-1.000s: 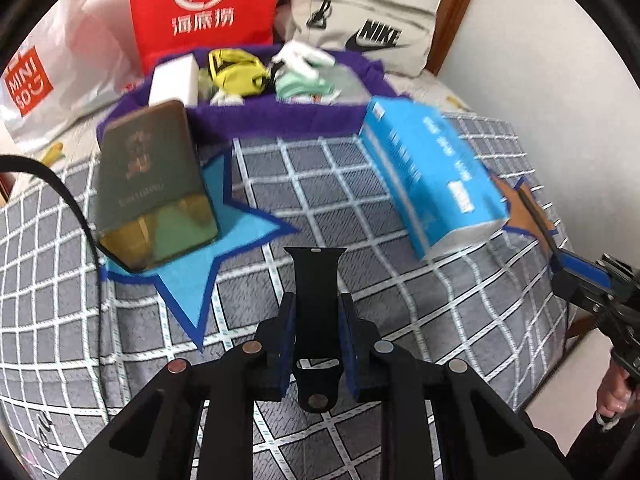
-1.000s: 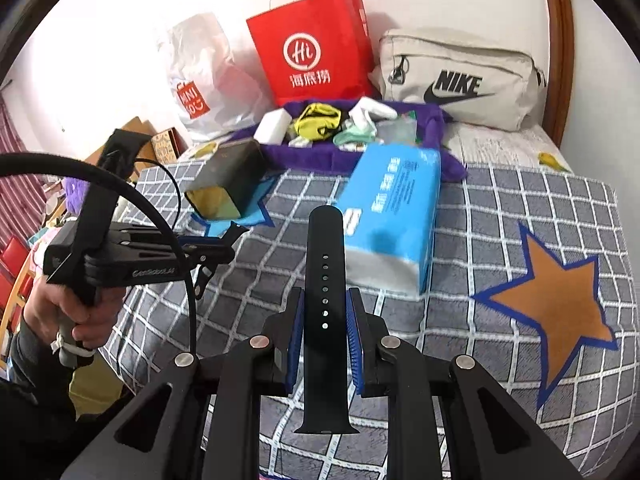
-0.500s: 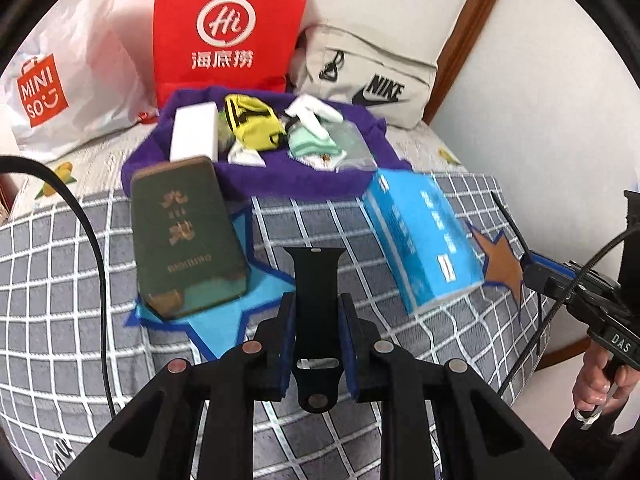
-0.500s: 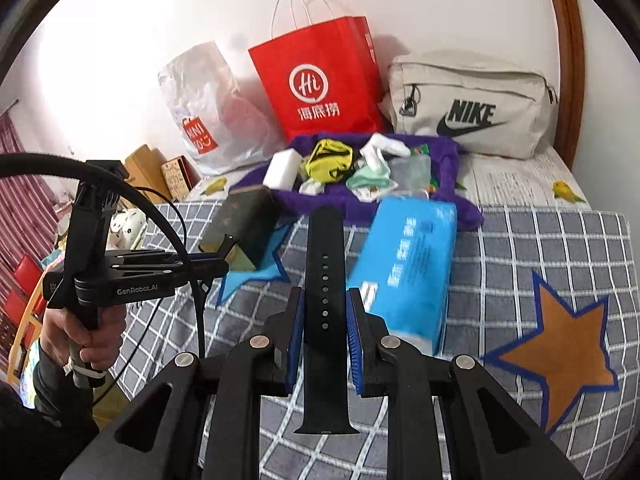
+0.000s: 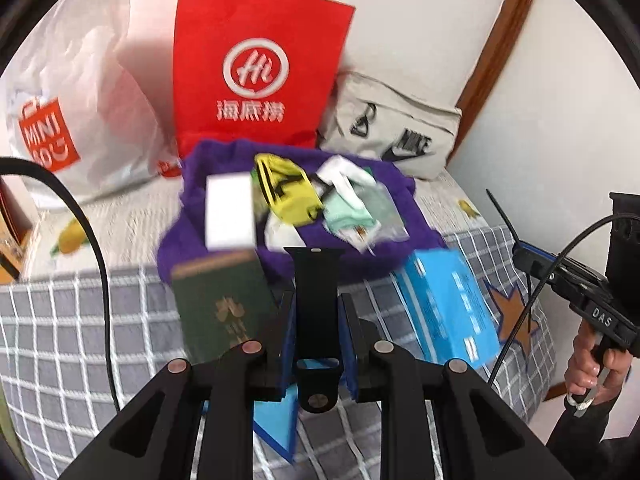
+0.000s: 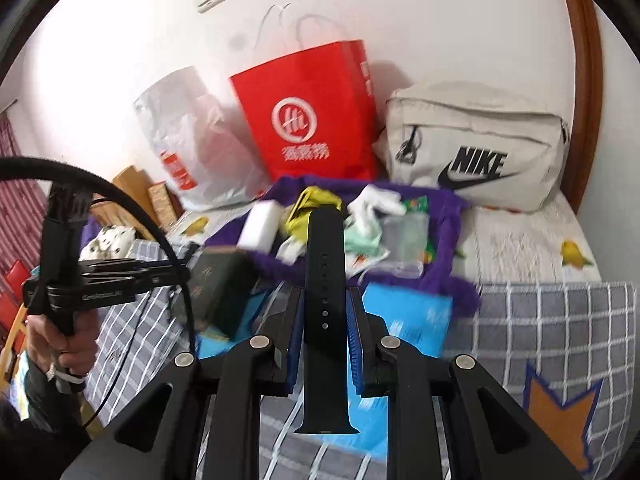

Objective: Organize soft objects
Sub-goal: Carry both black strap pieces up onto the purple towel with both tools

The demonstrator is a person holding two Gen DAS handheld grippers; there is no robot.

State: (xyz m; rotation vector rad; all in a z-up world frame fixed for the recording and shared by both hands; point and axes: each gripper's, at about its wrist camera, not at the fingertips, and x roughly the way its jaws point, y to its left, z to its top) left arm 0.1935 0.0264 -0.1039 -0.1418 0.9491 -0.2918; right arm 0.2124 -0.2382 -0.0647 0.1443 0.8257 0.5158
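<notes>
My left gripper [image 5: 318,304] is shut on a short black watch strap [image 5: 316,280] that stands upright between the blue pads. My right gripper [image 6: 325,300] is shut on a longer black strap with holes [image 6: 324,248]. Both hang above the checked bedspread, short of a purple fabric tray [image 5: 192,184] that shows in both views [image 6: 452,216]. The tray holds a white box [image 5: 230,216], a yellow pouch [image 5: 288,192] and mint and white cloth items [image 5: 348,212]. Each view is motion-blurred.
A dark green book [image 5: 220,304] and a blue tissue pack [image 5: 444,304] lie on the bed just before the tray. Behind it stand a red paper bag [image 5: 256,76], a white plastic bag [image 5: 60,128] and a beige Nike bag [image 6: 476,148] against the wall.
Both grippers have risen and advanced toward the purple tray, which now looms larger and closer. The book and tissue pack have slid toward the fingers. Each strap stays gripped.
</notes>
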